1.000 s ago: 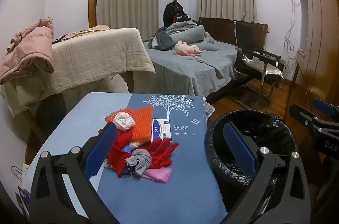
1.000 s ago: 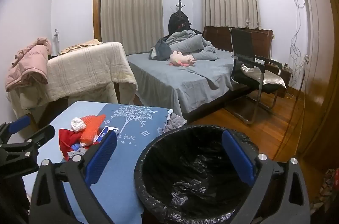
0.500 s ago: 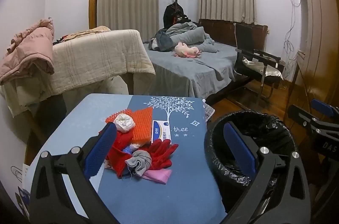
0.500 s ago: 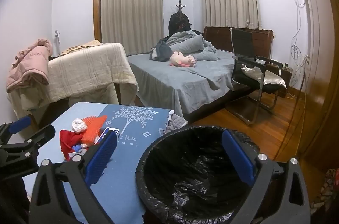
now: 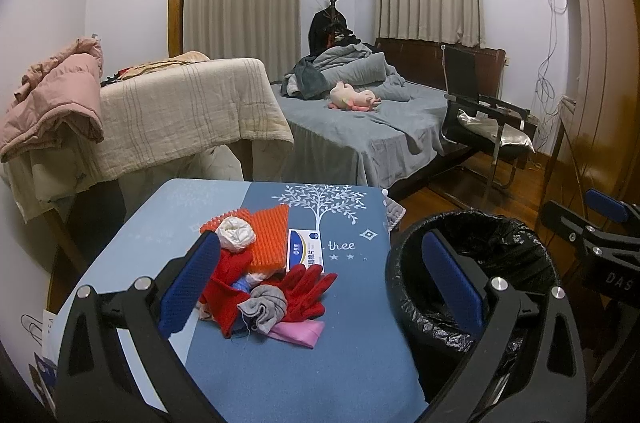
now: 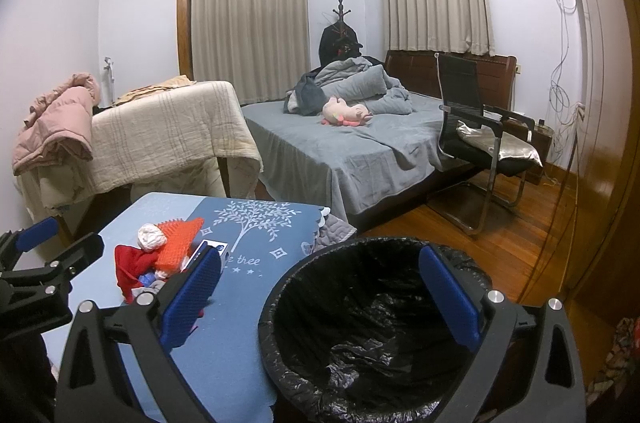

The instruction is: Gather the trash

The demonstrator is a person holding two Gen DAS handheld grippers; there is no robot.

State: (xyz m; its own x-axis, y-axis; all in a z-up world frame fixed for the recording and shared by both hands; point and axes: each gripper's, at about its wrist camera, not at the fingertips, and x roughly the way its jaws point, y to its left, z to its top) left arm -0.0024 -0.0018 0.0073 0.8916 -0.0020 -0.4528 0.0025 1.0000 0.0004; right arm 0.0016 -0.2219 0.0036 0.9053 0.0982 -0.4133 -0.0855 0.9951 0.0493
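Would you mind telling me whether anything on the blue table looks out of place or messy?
Yes: a jumbled heap of red gloves, an orange spiky pad, crumpled white paper and a grey sock sits on the table, beside the bin.

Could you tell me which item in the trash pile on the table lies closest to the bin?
The red glove: its fingers point toward the black-lined bin, nearer than anything else piled there.
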